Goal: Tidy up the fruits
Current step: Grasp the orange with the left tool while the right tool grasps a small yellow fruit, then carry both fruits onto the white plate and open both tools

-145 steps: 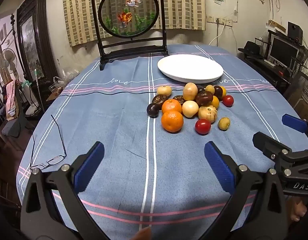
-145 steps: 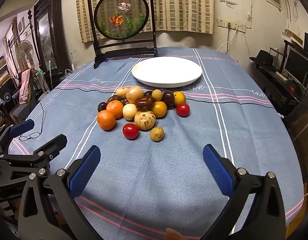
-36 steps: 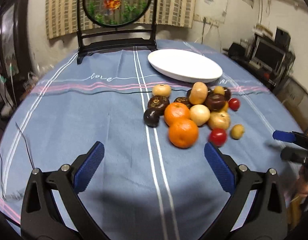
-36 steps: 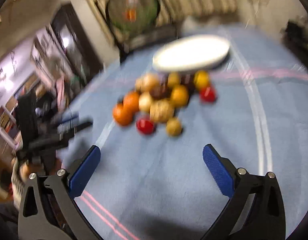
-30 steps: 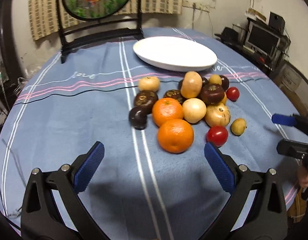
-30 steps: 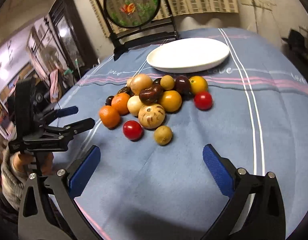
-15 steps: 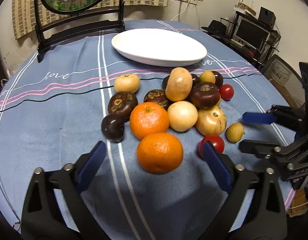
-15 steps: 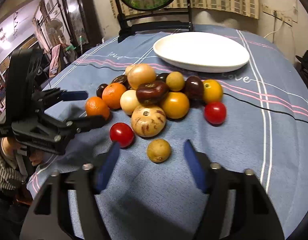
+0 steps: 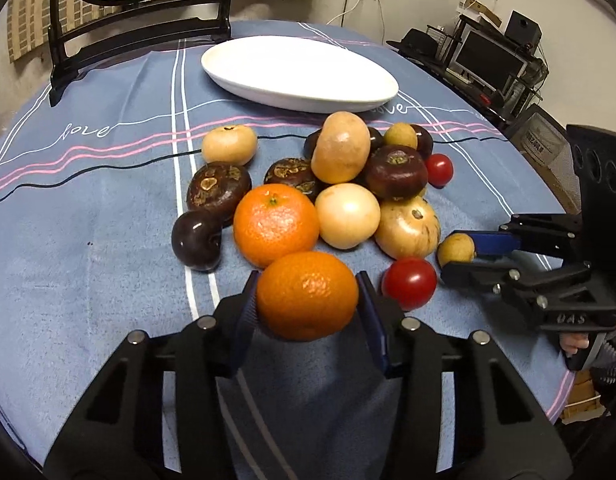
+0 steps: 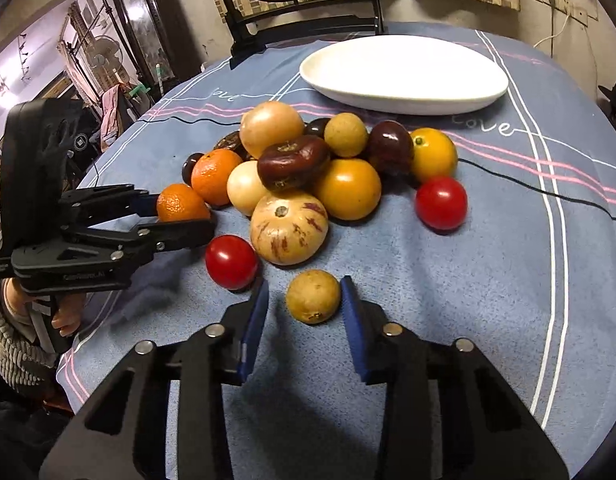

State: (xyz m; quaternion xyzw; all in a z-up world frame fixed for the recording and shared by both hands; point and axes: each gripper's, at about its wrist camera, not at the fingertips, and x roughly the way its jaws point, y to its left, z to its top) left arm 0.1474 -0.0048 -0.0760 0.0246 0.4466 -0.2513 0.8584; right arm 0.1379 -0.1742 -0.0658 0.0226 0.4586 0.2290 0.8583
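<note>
Barely begun: the oval white plate [image 9: 299, 76] sits empty while the left gripper [image 9: 308, 312] clamps a round orange mandarin [image 9: 306, 295] and the right gripper [image 10: 303, 316], part-open, seemingly not yet touching, straddles a small tan fruit [image 10: 313, 296].

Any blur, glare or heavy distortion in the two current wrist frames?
Left wrist: sharp, no motion blur; small specular glare on the orange and white plate; fisheye bends the tablecloth stripes, corners vignetted black. Right wrist: also sharp; highlights on the red tomato; soft shadows under the right gripper; same barrel distortion.
</note>
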